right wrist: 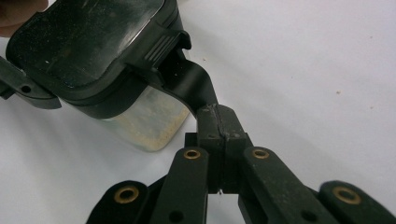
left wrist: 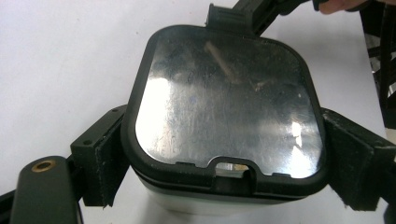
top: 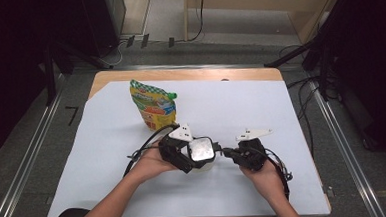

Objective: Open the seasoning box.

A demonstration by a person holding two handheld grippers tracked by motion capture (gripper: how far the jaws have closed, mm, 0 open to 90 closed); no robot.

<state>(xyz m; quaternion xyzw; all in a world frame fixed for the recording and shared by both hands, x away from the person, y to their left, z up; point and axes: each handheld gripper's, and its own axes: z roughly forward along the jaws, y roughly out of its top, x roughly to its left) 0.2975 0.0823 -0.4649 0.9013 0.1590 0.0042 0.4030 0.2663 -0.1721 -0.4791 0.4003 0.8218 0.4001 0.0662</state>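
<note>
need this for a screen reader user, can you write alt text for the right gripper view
The right gripper, shut, pinches a black strap hanging from the latch of a black-lidded container. The container has a clear body and stands on a white table cover, with one of the left gripper's fingers against its side.

The container (left wrist: pixel 201 205) looks frosted plastic, its lid (left wrist: pixel 229 107) glossy, scuffed, black-rimmed.
</note>
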